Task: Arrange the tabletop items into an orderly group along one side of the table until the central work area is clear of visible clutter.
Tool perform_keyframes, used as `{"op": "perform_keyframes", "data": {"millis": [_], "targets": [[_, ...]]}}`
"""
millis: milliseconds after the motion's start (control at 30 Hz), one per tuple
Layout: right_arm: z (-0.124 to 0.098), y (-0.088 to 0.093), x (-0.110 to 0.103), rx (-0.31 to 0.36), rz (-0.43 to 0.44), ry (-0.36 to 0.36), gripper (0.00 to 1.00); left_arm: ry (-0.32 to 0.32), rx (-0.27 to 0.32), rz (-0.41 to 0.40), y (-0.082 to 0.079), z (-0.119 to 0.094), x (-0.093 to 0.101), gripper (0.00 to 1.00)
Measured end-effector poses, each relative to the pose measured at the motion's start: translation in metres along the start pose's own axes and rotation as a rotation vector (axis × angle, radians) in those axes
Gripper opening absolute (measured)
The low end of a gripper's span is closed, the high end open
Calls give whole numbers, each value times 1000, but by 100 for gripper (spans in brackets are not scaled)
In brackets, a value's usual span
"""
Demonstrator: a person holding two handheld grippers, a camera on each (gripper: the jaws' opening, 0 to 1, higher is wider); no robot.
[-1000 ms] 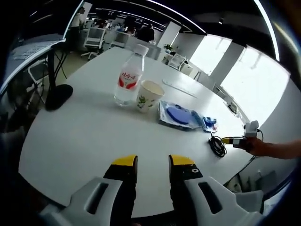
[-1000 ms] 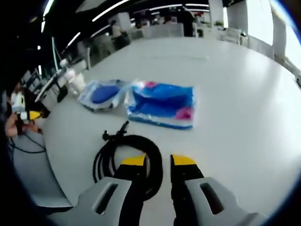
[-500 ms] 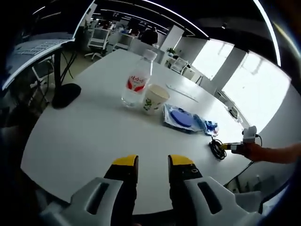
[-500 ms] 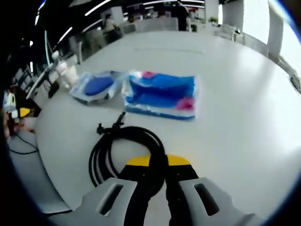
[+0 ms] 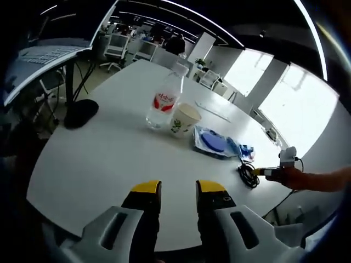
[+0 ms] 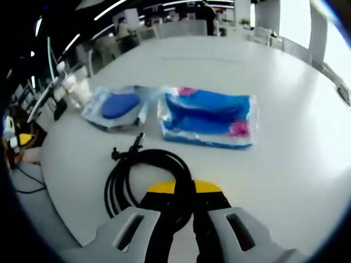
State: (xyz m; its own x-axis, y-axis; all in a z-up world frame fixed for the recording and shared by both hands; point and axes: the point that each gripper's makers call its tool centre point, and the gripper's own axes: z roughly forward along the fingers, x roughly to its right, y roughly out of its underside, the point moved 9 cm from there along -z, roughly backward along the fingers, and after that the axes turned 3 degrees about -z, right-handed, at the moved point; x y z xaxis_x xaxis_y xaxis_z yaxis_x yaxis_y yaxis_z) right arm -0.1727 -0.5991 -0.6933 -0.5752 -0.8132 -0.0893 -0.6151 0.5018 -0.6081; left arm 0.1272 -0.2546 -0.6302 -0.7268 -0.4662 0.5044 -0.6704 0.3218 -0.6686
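In the right gripper view my right gripper (image 6: 184, 188) is shut on the near loop of a black coiled cable (image 6: 137, 174) on the white table (image 6: 285, 109). Beyond it lie a blue-and-pink packet (image 6: 208, 116) and a clear pouch with a blue item (image 6: 117, 107). The left gripper view has my left gripper (image 5: 179, 190) open above the table's near edge, nothing between its fingers. Farther off stand a water bottle (image 5: 164, 99) and a paper cup (image 5: 184, 119), then the blue pouch (image 5: 213, 141) and the cable (image 5: 246, 174), with the right gripper (image 5: 274, 169) in a hand.
A black mouse-like object (image 5: 80, 113) lies at the table's left edge. A ruler-like strip (image 5: 214, 109) lies farther back. Office chairs (image 5: 116, 45) and desks stand beyond the table. The bottle and cup (image 6: 74, 87) appear far left in the right gripper view.
My right gripper closed on the cable loop about half a second ago and holds it. The left gripper's view has drawn back slightly; its jaws stay open.
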Motion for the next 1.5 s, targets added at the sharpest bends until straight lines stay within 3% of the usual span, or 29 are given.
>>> {"op": "perform_keyframes", "data": {"millis": [333, 433, 667, 1067, 1300, 1500], "targets": [[-4, -4, -1, -1, -15, -7, 7, 8, -16, 11, 1, 1, -4, 25], [-5, -4, 1, 3, -15, -5, 12, 10, -17, 7, 0, 3, -5, 26], [-13, -13, 9, 59, -24, -9, 13, 26, -35, 21, -4, 11, 0, 30], [-56, -25, 4, 175, -84, -71, 29, 70, -62, 134, -18, 17, 17, 37], [-85, -14, -5, 238, -98, -100, 37, 80, -54, 207, -26, 12, 21, 42], [-100, 3, -17, 248, -110, -122, 42, 72, -48, 244, -26, 7, 20, 43]]}}
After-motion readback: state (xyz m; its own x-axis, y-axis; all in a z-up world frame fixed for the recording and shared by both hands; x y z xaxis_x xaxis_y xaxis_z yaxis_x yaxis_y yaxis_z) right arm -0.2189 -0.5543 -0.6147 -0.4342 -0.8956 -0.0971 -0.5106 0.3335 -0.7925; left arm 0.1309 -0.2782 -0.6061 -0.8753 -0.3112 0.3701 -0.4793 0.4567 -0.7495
